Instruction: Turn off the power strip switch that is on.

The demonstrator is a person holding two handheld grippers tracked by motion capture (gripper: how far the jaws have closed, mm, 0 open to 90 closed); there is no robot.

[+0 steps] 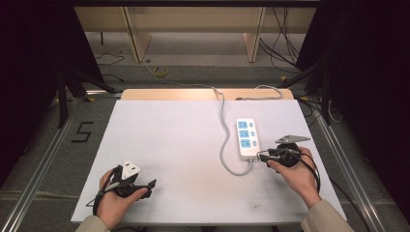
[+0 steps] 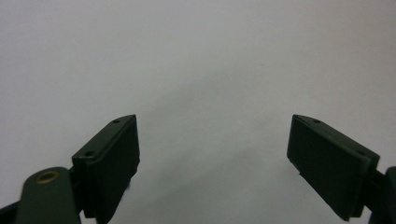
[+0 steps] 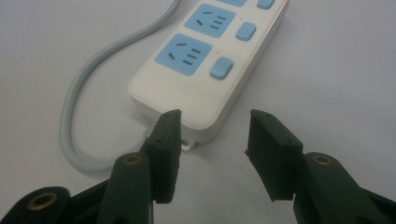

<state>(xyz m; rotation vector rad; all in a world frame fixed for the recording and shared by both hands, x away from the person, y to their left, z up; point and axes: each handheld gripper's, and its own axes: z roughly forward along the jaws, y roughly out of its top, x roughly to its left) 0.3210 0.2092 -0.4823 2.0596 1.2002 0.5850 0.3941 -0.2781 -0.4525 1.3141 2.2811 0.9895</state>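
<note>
At right of centre in the high view the power strip (image 1: 247,138) lies flat on the white table (image 1: 169,145)—the right gripper (image 3: 212,140), jaws parted and empty, seemingly lining up on its near end—while the left gripper (image 2: 212,154) waits released, lower left.

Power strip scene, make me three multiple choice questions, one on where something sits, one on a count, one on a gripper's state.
1. The power strip lies nearest which gripper?
A. left
B. right
C. midway between both

2. How many blue sockets does the high view show on the strip?
A. one
B. three
C. five

3. The left gripper is:
A. open and empty
B. shut on the cord
C. shut on the strip

Answers: 1 B, the right gripper points at the strip's near end. 2 B, three blue panels sit in a row. 3 A, only bare table shows between its spread jaws.
</note>
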